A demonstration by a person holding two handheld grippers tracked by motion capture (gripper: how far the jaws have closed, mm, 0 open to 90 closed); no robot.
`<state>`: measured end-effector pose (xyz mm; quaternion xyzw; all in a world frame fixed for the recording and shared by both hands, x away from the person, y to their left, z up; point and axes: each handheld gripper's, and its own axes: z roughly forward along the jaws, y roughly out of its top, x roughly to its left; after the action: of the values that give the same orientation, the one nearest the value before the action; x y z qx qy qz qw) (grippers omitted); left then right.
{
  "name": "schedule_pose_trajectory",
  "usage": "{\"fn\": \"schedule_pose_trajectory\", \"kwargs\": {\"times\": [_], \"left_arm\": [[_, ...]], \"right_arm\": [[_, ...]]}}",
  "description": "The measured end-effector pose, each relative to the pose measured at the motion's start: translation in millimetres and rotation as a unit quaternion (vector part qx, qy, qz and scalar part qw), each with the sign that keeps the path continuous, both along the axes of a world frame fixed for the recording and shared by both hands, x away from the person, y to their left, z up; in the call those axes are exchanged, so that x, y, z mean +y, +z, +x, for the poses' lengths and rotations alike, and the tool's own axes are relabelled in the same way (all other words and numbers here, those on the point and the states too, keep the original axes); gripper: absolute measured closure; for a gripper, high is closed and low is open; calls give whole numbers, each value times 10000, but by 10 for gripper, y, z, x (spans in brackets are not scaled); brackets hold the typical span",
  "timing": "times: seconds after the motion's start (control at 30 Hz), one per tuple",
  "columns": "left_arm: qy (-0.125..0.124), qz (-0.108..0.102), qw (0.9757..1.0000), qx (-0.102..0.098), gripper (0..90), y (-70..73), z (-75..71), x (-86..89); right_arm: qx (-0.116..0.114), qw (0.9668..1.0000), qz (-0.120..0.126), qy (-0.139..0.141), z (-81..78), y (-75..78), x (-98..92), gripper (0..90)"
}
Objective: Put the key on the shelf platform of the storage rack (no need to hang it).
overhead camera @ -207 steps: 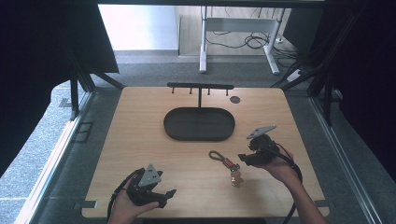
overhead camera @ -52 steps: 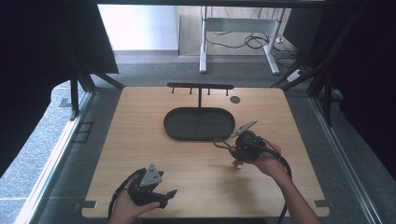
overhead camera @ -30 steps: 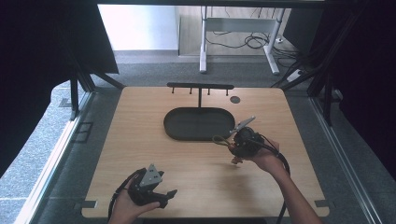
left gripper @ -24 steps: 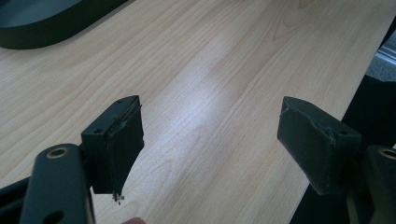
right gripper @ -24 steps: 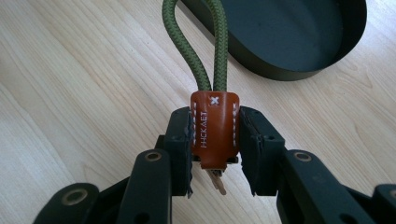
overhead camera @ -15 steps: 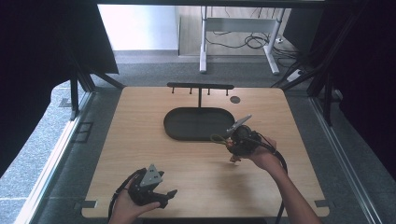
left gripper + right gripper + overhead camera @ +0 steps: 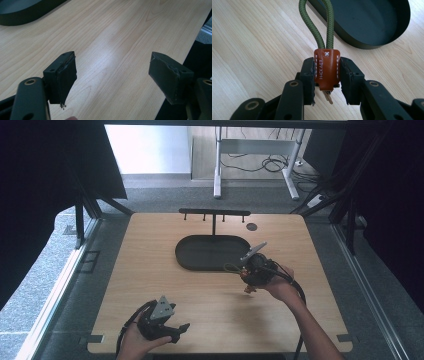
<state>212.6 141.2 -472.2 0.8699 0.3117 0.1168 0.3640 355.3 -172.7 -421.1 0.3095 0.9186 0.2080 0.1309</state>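
1. A brown leather tab [image 7: 326,71] with white stitching and stamped lettering is clamped between the jaws of the right gripper [image 7: 327,75]; a green cord loop [image 7: 318,22] rises from it toward twelve o'clock.
2. A pale metal piece under the tab is mostly hidden, and the lettering cannot be read.
3. In the high view, the keyring is held above the wooden table [image 7: 150,270], at four o'clock from the tray.
4. The left gripper [image 7: 112,75] is seen with its jaws wide apart over bare wood, at the near edge.
5. The dark oval tray [image 7: 200,255] is seen with nothing in it; its far end is cut off in the right gripper view.
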Motion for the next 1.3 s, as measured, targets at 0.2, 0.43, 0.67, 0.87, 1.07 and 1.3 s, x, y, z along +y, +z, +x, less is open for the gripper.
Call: {"fn": "schedule_pose_trajectory", "kwargs": {"times": [0.2, 0.43, 0.67, 0.87, 1.07, 1.3], "left_arm": [[-43, 26, 10000, 9, 227, -8, -3, -20], [-54, 36, 10000, 11, 227, -10, -3, -22], [-78, 55, 10000, 27, 226, -15, -2, -31], [-83, 57, 9999, 35, 226, -18, -2, -34], [-102, 77, 9999, 42, 225, -20, -3, -40], [-115, 91, 9999, 52, 224, -20, -5, -43]], "right_arm": [[20, 10000, -1, 16, 14, -9, 29, 664], [10, 10000, -2, 45, 21, 5, 70, 663], [-2, 10000, -31, 81, 36, 2, 100, 663], [31, 10000, -27, 68, 56, -6, 123, 663], [33, 10000, -18, 70, 61, 11, 152, 663], [53, 9999, -5, 110, 81, 19, 199, 664]]}}
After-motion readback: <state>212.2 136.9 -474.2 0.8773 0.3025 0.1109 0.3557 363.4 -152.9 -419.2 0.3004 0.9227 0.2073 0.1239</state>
